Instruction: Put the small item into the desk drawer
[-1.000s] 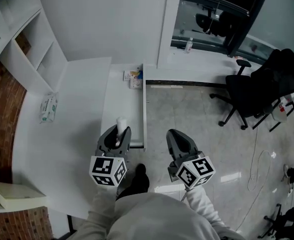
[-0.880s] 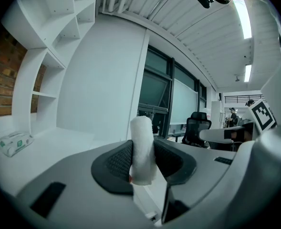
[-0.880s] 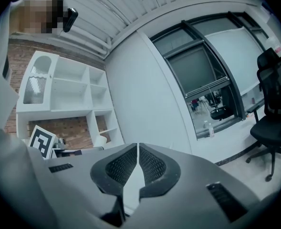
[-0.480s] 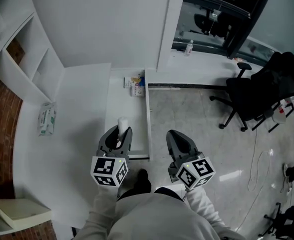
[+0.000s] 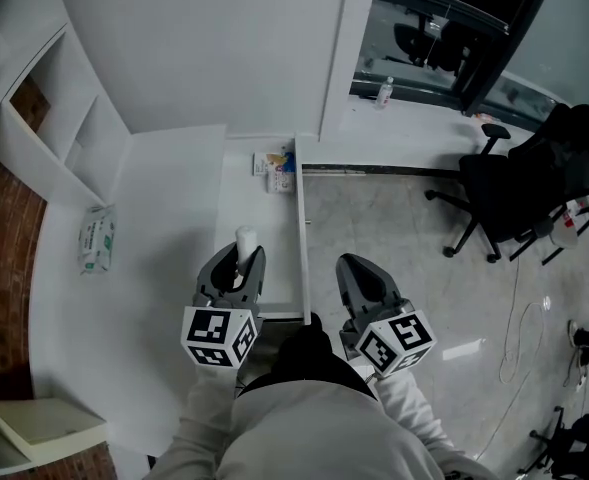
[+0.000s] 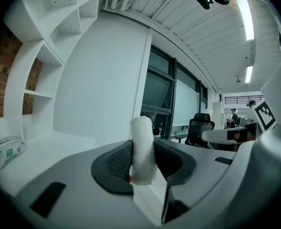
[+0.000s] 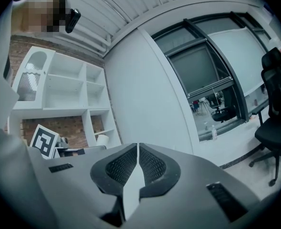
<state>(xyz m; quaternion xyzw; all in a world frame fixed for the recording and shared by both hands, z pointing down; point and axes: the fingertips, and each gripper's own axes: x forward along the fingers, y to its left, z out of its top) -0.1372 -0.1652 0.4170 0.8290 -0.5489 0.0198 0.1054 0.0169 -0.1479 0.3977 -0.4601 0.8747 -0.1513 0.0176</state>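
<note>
Since the earlier frame the left gripper (image 5: 238, 264) has edged further over the open drawer (image 5: 274, 213). It is clamped on the small item (image 5: 244, 239), which stands upright above the drawer's near end. The right gripper (image 5: 360, 274), jaws together and empty, hangs beside the drawer.

Cool, even white light fills the room, thrown by ceiling strip lights (image 6: 248, 18) that burn out to pure white. The white tabletop (image 5: 124, 298) shows almost no shadow, and the polished floor (image 5: 454, 353) carries a pale patch of glare. The windows (image 5: 444, 28) are dark. Both gripper views bend hard and blacken at the corners. Up close, the left tongs (image 6: 142, 151) look soft.
</note>
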